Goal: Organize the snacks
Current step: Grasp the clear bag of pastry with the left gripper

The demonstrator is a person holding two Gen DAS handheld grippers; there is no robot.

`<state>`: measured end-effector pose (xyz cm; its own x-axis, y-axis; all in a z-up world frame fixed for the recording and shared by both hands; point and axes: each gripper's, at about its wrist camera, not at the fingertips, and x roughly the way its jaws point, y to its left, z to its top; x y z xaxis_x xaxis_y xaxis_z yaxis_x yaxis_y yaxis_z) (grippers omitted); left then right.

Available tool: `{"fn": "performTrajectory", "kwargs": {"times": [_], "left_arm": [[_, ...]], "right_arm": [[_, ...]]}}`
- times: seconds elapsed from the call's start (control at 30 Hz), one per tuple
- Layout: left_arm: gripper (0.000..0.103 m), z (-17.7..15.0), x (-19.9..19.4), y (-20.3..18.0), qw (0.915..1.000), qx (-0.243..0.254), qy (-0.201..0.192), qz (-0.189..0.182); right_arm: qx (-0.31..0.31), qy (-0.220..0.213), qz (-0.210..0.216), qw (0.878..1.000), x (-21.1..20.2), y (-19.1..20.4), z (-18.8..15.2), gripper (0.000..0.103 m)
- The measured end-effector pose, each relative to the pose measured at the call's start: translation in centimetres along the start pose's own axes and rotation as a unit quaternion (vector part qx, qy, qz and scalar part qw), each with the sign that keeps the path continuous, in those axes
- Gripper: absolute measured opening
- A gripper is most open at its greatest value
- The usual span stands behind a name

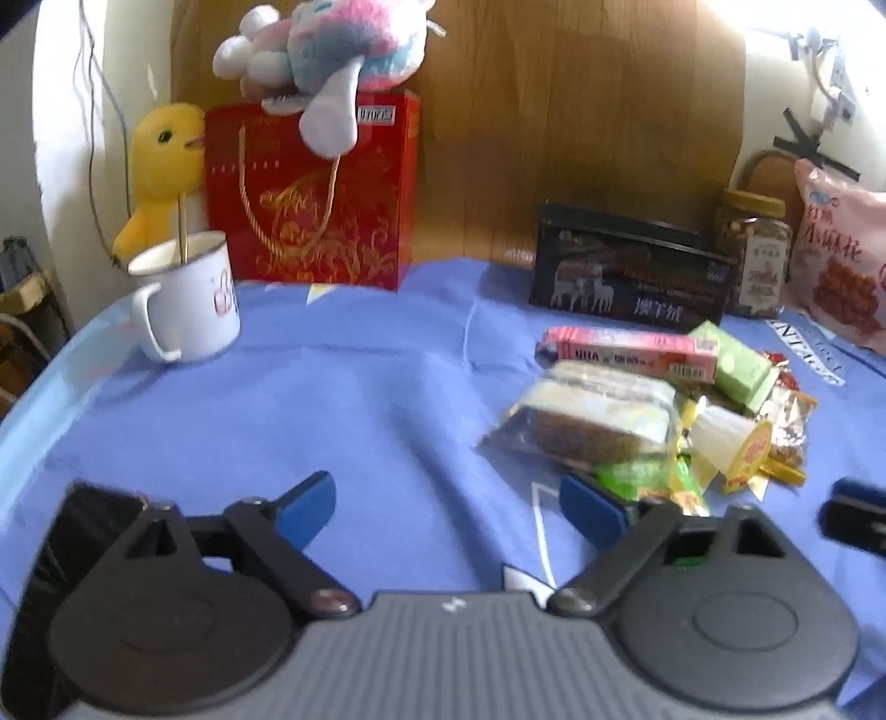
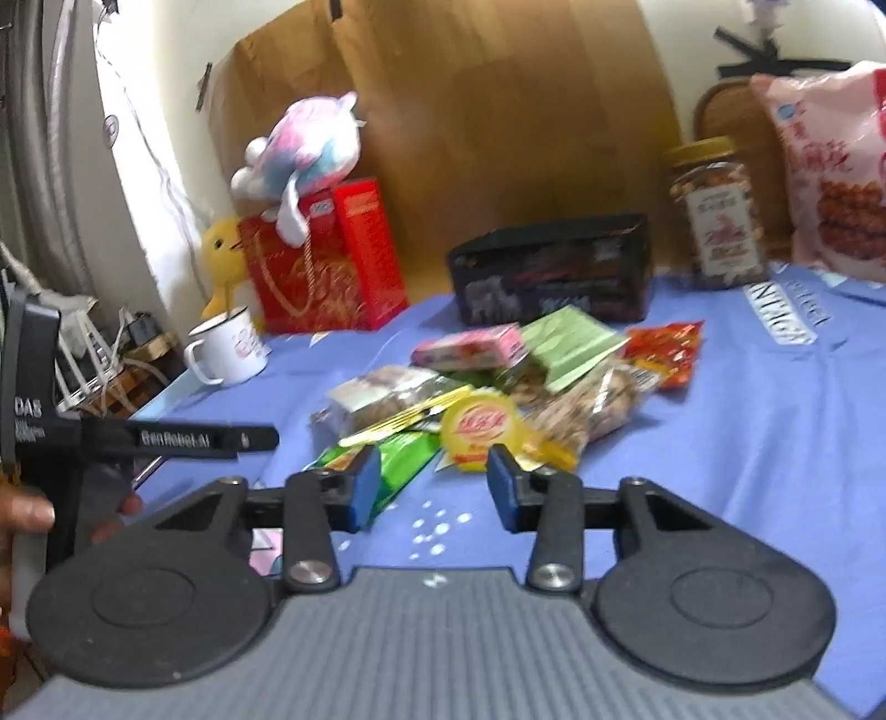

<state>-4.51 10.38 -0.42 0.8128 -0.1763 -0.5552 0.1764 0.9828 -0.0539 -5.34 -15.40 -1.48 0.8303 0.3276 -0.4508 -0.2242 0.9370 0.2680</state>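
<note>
A heap of snacks lies on the blue cloth: a pink box, a green box, a clear bag of cake, a yellow-lidded cup and a green packet. My left gripper stands open just left of the heap, with only cloth between its fingers. My right gripper is open in front of the heap. Its left pad is over the green packet, and the yellow lid lies just beyond. Nothing is gripped. A red packet and a nut bag lie further right.
A black box, a nut jar and a large pink bag stand behind the heap. At the back left are a white mug, a red gift bag and plush toys. A hand holds the left gripper.
</note>
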Motion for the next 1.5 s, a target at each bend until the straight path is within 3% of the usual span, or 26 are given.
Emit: {"fn": "performTrajectory", "kwargs": {"times": [0.13, 0.23, 0.33, 0.43, 0.47, 0.5, 0.57, 0.63, 0.7, 0.83, 0.93, 1.07, 1.23, 1.33, 1.5], "left_arm": [[0.087, 2.3, -1.3, 1.2, 0.9996, 0.002, -0.008, -0.027], [0.087, 5.3, -0.3, -1.6, 0.9988, 0.016, 0.011, -0.044], [0.089, 7.1, 3.9, -3.0, 0.9967, 0.020, 0.029, -0.073], [0.089, 8.3, 10.0, -2.5, 0.9899, 0.002, 0.082, -0.116], [0.088, 8.4, 11.5, -2.8, 0.9879, -0.011, 0.098, -0.120], [0.086, 7.9, 12.3, -2.9, 0.9849, -0.020, 0.110, -0.132], [0.067, 6.7, 12.8, -3.6, 0.9782, -0.038, 0.133, -0.155], [0.058, 5.5, 12.0, -3.8, 0.9703, -0.072, 0.131, -0.191], [0.052, 5.0, 11.0, -3.7, 0.9675, -0.090, 0.132, -0.196], [0.049, 4.0, 7.5, -4.3, 0.9682, -0.113, 0.116, -0.190], [0.049, 5.8, 5.2, -5.2, 0.9700, -0.109, 0.106, -0.190], [0.049, 8.8, 2.5, -7.7, 0.9695, -0.081, 0.085, -0.215], [0.049, 8.1, 2.0, -12.3, 0.9634, -0.036, 0.084, -0.252], [0.047, 6.8, 2.8, -16.7, 0.9567, -0.013, 0.102, -0.272], [0.047, 4.4, 4.8, -18.7, 0.9441, 0.009, 0.131, -0.302]], "right_arm": [[0.010, 0.027, 0.033, 0.999, 1.5, -0.3, 1.3, 0.034], [0.051, 0.071, 0.078, 0.993, 3.9, -1.3, 2.1, 0.035], [0.064, 0.098, 0.077, 0.990, 6.4, -1.0, 2.3, 0.038], [0.040, 0.092, 0.048, 0.994, 7.5, -0.3, 2.5, 0.056], [0.038, 0.096, 0.042, 0.994, 8.1, -0.3, 2.7, 0.057], [0.037, 0.102, 0.040, 0.993, 8.8, -0.3, 2.8, 0.057], [0.028, 0.100, 0.036, 0.994, 9.7, -0.5, 3.0, 0.057], [0.009, 0.092, 0.036, 0.995, 10.1, -0.5, 2.9, 0.057], [0.006, 0.084, 0.040, 0.996, 9.9, -0.8, 2.7, 0.052], [0.007, 0.064, 0.057, 0.996, 8.4, -0.9, 2.8, 0.042], [0.000, 0.041, 0.063, 0.997, 6.1, -0.5, 2.9, 0.042], [-0.014, -0.006, 0.053, 0.999, 1.7, -0.9, 2.9, 0.042], [0.006, -0.029, 0.019, 0.999, -3.5, -4.5, 1.9, 0.042], [0.013, -0.018, -0.004, 1.000, -5.4, -6.7, 0.9, 0.042], [0.037, 0.005, -0.028, 0.999, -7.3, -9.9, -0.8, 0.042]]}}
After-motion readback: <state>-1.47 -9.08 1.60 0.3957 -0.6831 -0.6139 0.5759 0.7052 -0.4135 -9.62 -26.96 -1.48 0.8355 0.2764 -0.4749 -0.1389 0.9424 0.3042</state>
